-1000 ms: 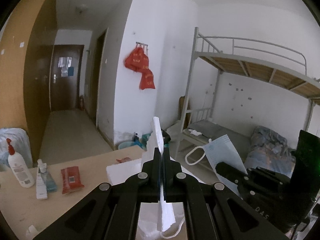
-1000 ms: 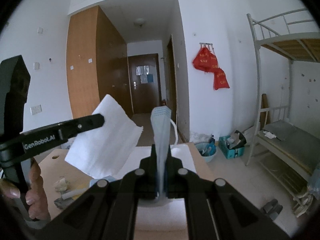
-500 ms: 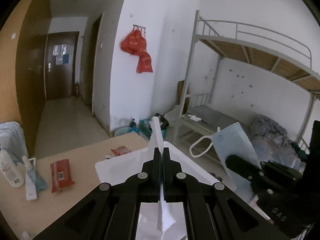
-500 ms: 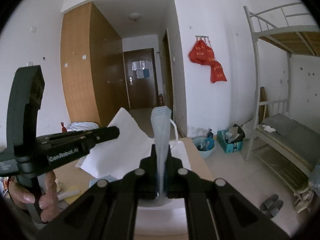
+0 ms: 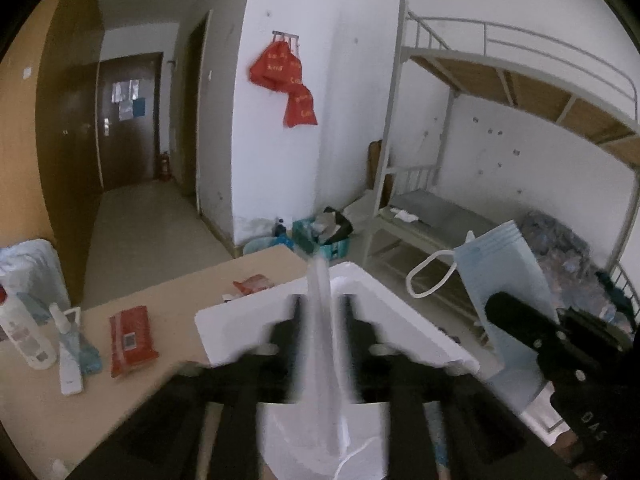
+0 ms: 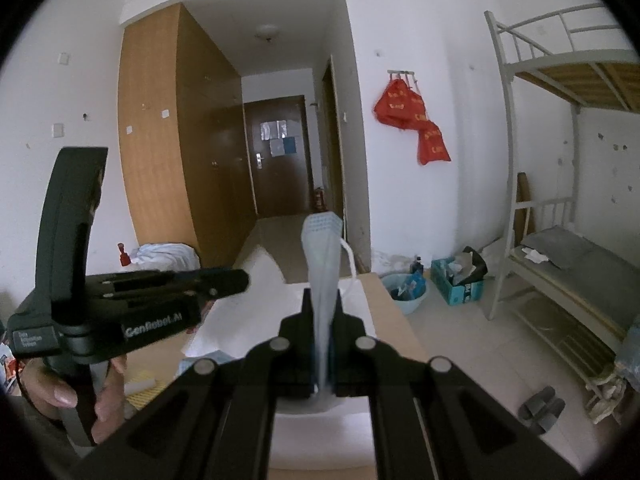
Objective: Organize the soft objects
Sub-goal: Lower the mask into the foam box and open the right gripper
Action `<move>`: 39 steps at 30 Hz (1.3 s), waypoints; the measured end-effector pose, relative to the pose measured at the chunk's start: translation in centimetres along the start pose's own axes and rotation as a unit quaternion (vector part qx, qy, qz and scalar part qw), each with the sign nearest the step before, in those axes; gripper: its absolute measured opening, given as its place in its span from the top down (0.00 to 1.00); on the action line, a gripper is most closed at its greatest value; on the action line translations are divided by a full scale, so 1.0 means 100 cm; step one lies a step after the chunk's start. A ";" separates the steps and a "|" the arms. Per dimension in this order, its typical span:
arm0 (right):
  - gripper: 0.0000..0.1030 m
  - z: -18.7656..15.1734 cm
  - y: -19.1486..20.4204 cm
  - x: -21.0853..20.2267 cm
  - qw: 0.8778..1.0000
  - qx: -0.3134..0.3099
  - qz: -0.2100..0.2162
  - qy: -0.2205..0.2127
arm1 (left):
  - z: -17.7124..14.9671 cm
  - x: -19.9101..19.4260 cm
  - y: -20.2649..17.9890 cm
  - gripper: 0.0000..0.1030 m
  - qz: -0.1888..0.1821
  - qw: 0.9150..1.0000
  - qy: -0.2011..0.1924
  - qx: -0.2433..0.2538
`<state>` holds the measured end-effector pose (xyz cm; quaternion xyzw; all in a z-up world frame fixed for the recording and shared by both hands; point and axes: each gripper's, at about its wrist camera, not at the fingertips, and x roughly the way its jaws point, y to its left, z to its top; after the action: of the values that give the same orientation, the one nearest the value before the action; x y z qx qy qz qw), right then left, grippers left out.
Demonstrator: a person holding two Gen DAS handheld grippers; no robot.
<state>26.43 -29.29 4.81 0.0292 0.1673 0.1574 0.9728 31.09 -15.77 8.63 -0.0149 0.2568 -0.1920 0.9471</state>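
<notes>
My left gripper (image 5: 320,312) holds a white tissue sheet (image 5: 322,340) edge-on above the white foam box (image 5: 384,300); the view is motion-blurred and the jaws look slightly parted around the sheet. In the right wrist view the left gripper (image 6: 236,280) shows at the left with the tissue (image 6: 264,276) hanging behind it. My right gripper (image 6: 322,300) is shut on a light blue face mask (image 6: 322,256), held upright over the foam box (image 6: 360,304). The mask (image 5: 504,276) also shows at the right of the left wrist view.
On the wooden table (image 5: 168,300) lie a red wipes pack (image 5: 130,338), a small red packet (image 5: 252,283), a spray bottle (image 5: 68,352) and a lotion bottle (image 5: 20,332). A bunk bed (image 5: 480,160) stands right. Bins (image 6: 456,280) sit on the floor.
The left gripper has tipped down and moved over the foam box with the tissue, and its jaws look wider apart. The right gripper holds the mask almost still.
</notes>
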 end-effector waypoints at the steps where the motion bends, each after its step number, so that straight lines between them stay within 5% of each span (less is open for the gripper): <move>1: 0.93 0.000 -0.001 0.001 1.000 0.001 0.000 0.001 | 0.000 0.001 -0.001 0.05 0.005 1.000 0.003 0.005; 7: 0.93 0.001 -0.004 0.008 1.000 0.004 0.000 0.005 | 0.001 -0.018 -0.002 0.01 0.043 0.997 -0.056 0.015; 16: 0.93 0.006 -0.004 0.015 1.000 -0.003 0.016 0.000 | 0.002 -0.035 -0.001 0.01 0.055 0.996 -0.069 0.015; 27: 0.93 0.007 0.002 0.044 0.999 -0.006 0.047 0.019 | -0.002 -0.078 0.036 0.01 0.133 0.986 -0.101 -0.003; 37: 0.93 0.000 0.014 0.059 0.998 -0.014 0.046 0.042 | -0.003 -0.093 0.069 0.01 0.138 0.982 -0.116 -0.051; 39: 0.86 0.001 0.014 0.061 0.998 -0.011 0.048 0.046 | -0.003 -0.093 0.071 0.01 0.135 0.983 -0.114 -0.052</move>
<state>31.45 -26.03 3.11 0.0197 0.2083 0.2067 0.9558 26.08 -5.71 11.91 -0.0511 0.1559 -0.0463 0.9854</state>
